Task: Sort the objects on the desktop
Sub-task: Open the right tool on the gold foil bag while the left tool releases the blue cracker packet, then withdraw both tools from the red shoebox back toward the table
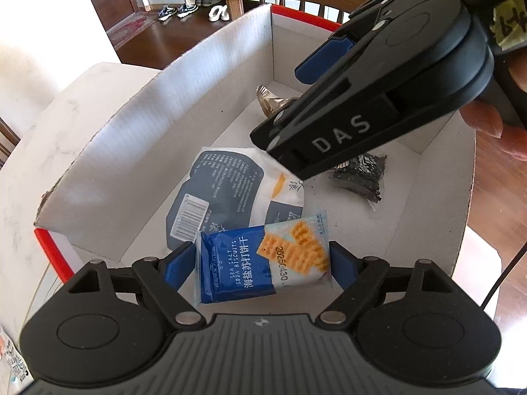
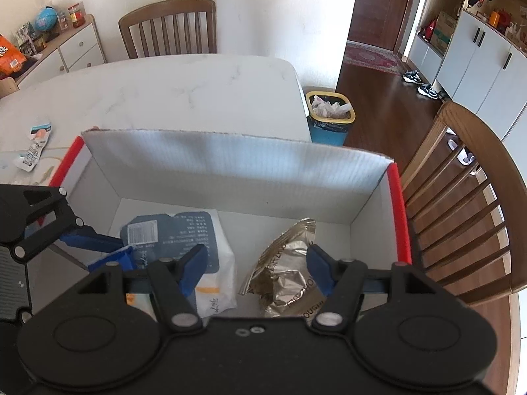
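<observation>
Both grippers are hanging over an open white cardboard box (image 1: 184,75) with red edges, which is sitting on a pale marble table (image 2: 171,89).

In the left wrist view, the left gripper (image 1: 260,263) is standing spread at 6 o'clock, its blue pads on either side of a blue cracker packet (image 1: 263,263). The packet is lying on the box floor between the pads, and a gap is showing on each side, so nothing is being pinched. Just beyond it, towards 12 o'clock, a white and navy packet (image 1: 224,194) is lying flat with its barcode up. A small dark packet (image 1: 360,177) is sitting at 3 o'clock from that one, and a crumpled gold foil packet (image 1: 271,98) is lying further off at 1 o'clock, near the far wall.

In the right wrist view, the right gripper (image 2: 258,268) is also standing spread, with the gold foil packet lying below and between its pads; the right pad is overlapping the foil's edge in the picture, but no pinch is showing. The white and navy packet is at 9 o'clock from the foil. Out on the table at 10 o'clock, a small torn wrapper (image 2: 34,146) is lying outside the box.
</observation>
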